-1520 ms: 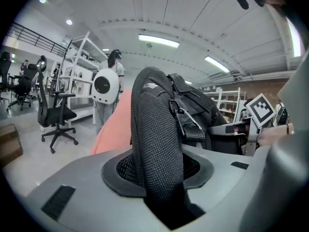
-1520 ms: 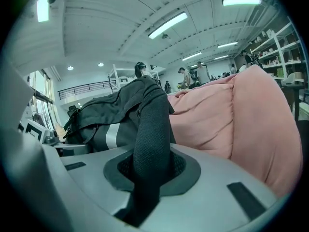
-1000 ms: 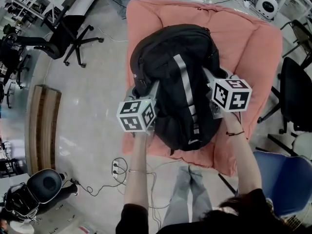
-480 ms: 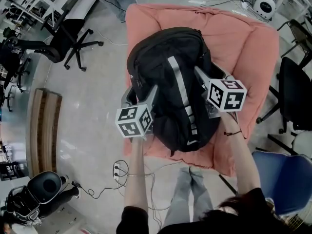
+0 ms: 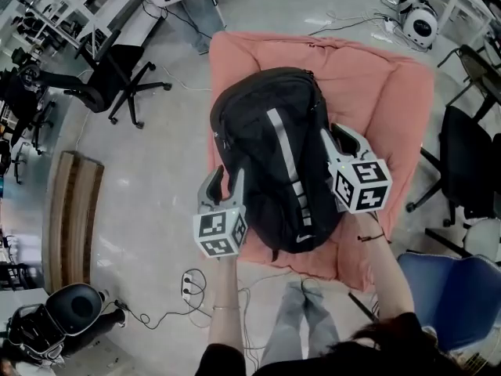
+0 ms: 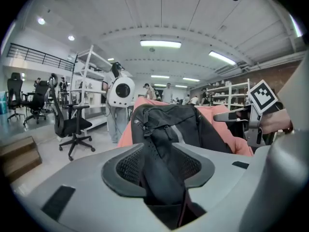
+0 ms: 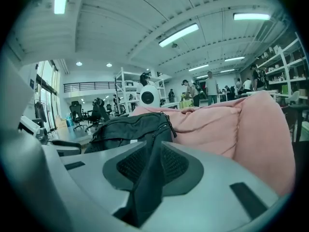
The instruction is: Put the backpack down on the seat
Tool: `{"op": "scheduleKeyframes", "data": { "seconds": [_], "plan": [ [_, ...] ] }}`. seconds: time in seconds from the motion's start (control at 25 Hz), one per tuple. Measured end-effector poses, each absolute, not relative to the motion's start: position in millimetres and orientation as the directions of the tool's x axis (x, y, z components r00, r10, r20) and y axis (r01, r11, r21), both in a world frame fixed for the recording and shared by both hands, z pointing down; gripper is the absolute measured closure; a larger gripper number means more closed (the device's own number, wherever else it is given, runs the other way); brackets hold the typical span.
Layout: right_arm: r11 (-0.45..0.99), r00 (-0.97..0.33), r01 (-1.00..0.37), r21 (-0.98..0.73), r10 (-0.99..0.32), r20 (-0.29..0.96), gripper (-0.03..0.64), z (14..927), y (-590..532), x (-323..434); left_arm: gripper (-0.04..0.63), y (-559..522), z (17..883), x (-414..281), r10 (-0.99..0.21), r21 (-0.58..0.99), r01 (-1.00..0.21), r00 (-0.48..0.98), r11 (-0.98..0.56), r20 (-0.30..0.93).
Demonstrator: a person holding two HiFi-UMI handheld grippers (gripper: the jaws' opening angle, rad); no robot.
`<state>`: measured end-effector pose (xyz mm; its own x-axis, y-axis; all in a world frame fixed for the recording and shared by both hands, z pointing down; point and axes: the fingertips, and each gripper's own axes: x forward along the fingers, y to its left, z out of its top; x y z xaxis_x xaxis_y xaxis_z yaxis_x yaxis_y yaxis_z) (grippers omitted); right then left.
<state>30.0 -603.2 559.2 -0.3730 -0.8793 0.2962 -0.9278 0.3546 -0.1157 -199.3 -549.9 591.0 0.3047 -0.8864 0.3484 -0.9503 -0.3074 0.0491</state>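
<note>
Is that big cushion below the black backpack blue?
No, in the head view the cushion below the backpack is salmon pink all over.

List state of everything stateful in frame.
backpack, front up over the pink seat, held at both sides
pink seat, partly covered by the backpack
left gripper, jaws just closed further, shut on left strap
right gripper, jaws just closed further, shut on right strap
office chair, upright, empty
</note>
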Motion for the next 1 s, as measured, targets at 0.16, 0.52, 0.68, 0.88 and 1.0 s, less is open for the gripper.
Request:
{"op": "scheduleKeyframes", "data": {
  "seconds": [0.16,0.52,0.68,0.88,1.0],
  "plan": [
    [0.376,-0.394,-0.919,-0.118,-0.874,0.286,0.584,546,-580,28,0.514,-530,567,-187,-0.897,0.017,-0.951,0.297,-0.309,0.328],
    [0.409,-0.437,-0.899,-0.158,-0.868,0.238,0.601,487,-500,30,0.580,-459,495,-173,-0.899,0.008,-0.938,0.334,-0.346,0.282],
    [0.422,-0.456,-0.886,-0.191,-0.868,0.199,0.603,460,-455,37,0.580,-419,464,-169,-0.898,0.014,-0.930,0.359,-0.368,0.253],
    [0.444,-0.479,-0.869,-0.219,-0.866,0.146,0.604,427,-404,40,0.580,-373,425,-155,-0.893,0.010,-0.912,0.404,-0.410,0.198],
    [0.461,-0.492,-0.859,-0.223,-0.864,0.107,0.604,411,-378,40,0.581,-348,410,-150,-0.885,0.018,-0.898,0.436,-0.439,0.161]
  ]
}}
